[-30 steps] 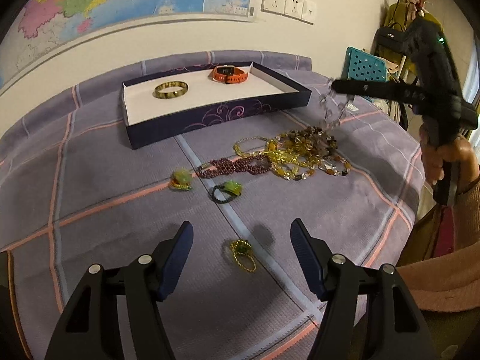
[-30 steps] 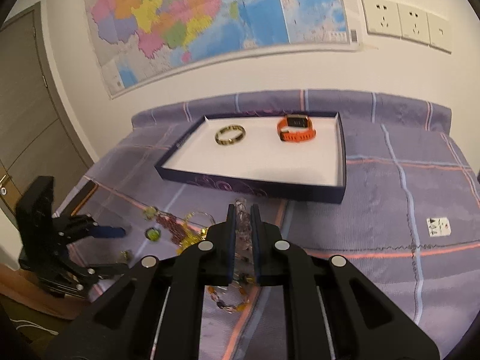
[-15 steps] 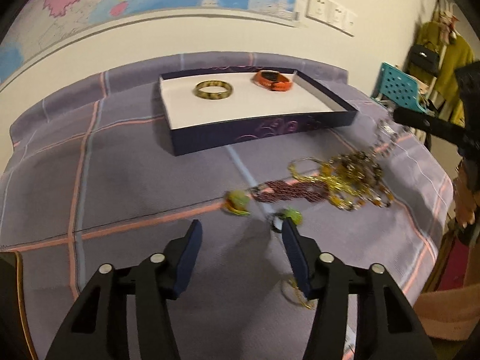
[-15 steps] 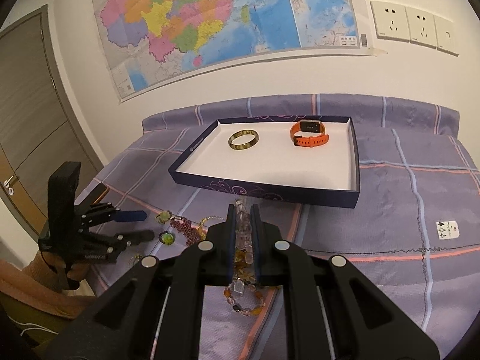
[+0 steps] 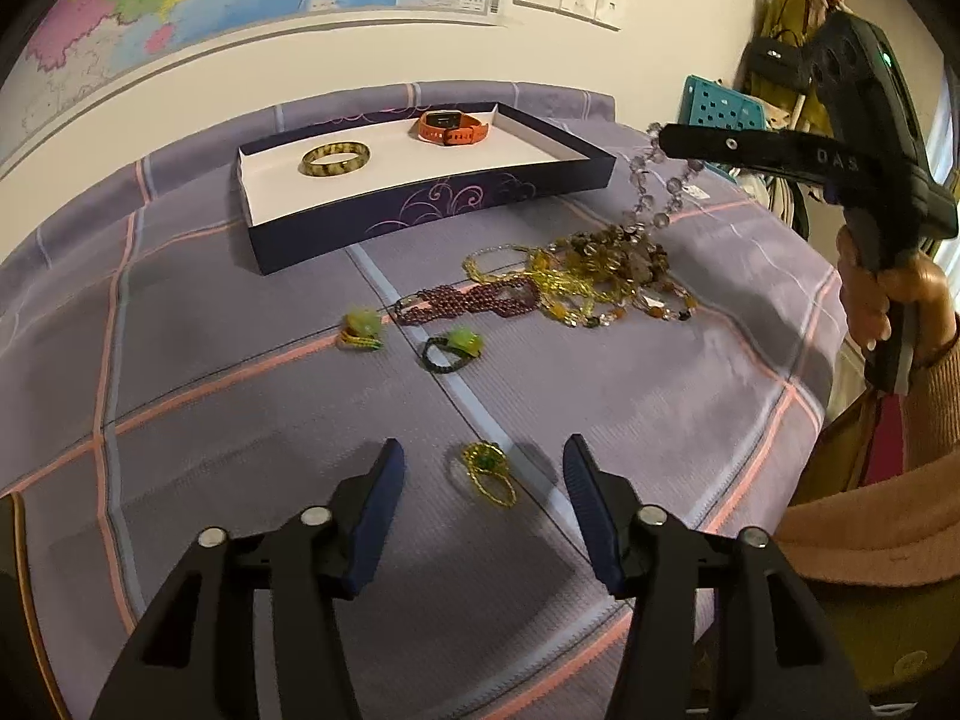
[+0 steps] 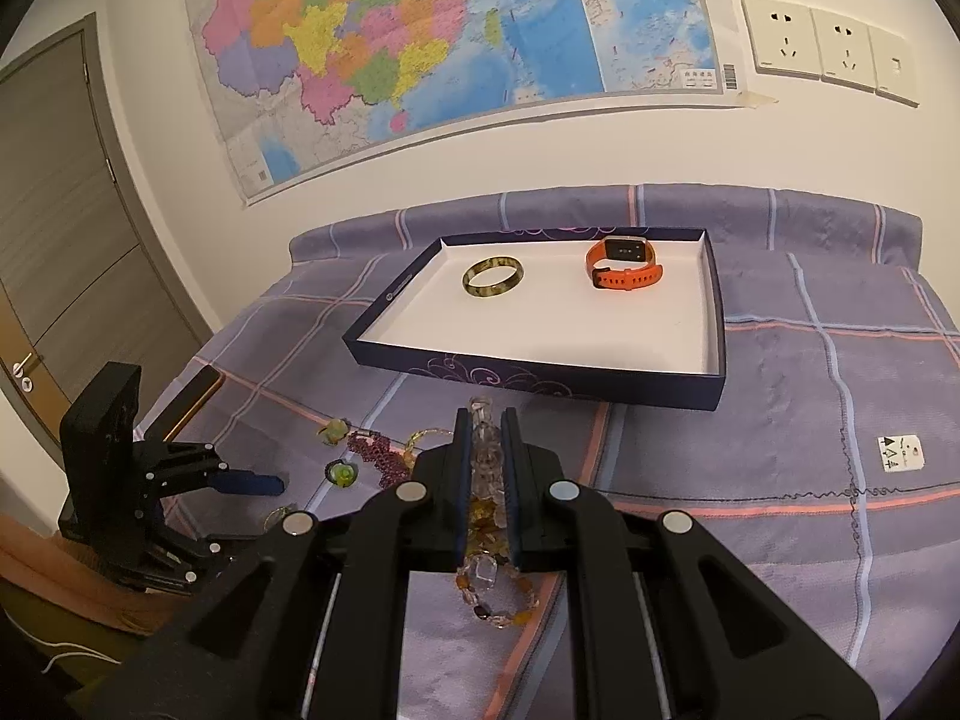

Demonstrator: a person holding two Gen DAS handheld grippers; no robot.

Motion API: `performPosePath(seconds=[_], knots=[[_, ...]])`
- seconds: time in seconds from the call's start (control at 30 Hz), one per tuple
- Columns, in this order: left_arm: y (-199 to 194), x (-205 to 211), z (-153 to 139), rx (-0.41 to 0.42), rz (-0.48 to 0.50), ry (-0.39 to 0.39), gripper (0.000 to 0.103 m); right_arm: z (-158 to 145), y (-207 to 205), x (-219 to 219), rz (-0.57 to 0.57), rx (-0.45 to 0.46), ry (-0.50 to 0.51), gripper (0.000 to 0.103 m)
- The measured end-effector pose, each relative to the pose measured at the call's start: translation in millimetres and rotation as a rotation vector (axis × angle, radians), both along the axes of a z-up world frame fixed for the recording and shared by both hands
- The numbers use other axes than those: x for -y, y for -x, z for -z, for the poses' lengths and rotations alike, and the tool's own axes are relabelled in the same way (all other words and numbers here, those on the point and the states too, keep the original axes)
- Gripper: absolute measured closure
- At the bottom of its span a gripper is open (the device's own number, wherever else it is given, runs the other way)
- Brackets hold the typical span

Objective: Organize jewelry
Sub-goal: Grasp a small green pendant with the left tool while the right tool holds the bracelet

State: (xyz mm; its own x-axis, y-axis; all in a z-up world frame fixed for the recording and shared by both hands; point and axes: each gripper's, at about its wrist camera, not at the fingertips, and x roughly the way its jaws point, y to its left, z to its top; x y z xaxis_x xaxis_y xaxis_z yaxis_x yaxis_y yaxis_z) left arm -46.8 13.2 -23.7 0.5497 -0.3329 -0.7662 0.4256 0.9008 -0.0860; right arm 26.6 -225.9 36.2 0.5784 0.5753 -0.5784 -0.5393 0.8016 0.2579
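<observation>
We note, nearest the left wrist camera, our left gripper (image 5: 483, 468) pointing steeply down at the purple checked cloth (image 5: 180, 324). Its jaws are closing and stand partly apart. A small gold ring with a green stone (image 5: 487, 473) lies on the cloth between them, touched by neither pad; its longer side runs away from the camera, slightly to the right.

Beyond it we record two green-topped pieces: a dark-banded ring (image 5: 451, 349) and, to its left, a yellow-banded one (image 5: 361, 330), lying apart. Just behind them a dark red bead strand (image 5: 474, 303) stretches left to right across the cloth, its right end meeting a tangled heap of yellow and amber beads (image 5: 606, 282).

Our right gripper (image 6: 485, 444) is clamped fast on a clear crystal bead strand (image 5: 651, 192). In the left wrist view the strand hangs from the fingertips, slanting down and left, and its lower end reaches the heap. In the right wrist view the beads run lengthwise between the pads, with a loop showing below them.

Farthest, we find the dark blue tray (image 5: 432, 213) with a white floor, its long side lying across the left wrist view. Inside it, a mottled green bangle (image 5: 336, 158) lies flat at the left and an orange watch (image 5: 451, 126) at the right, well apart. Behind, a map (image 6: 444, 42) hangs on the wall.
</observation>
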Motion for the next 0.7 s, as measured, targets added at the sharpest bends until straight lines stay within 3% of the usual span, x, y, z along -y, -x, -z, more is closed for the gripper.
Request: performPosePath(seconds=[0.17, 0.33, 0.7], knots=[[2.3, 1.5, 0.4, 0.004, -0.011, -0.037, 0.092, 0.5, -0.1, -0.9, -0.004, -0.008, -0.011, 0.093], [1.2, 3.0, -0.2, 0.013, -0.021, -0.042, 0.092, -0.5, 0.3, -2.3, -0.010, -0.003, -0.013, 0.093], [-13.9, -7.4, -15.5, 0.036, -0.057, 0.039, 0.093, -8.6, -3.5, -2.5, -0.010, 0.017, -0.023, 0.093]])
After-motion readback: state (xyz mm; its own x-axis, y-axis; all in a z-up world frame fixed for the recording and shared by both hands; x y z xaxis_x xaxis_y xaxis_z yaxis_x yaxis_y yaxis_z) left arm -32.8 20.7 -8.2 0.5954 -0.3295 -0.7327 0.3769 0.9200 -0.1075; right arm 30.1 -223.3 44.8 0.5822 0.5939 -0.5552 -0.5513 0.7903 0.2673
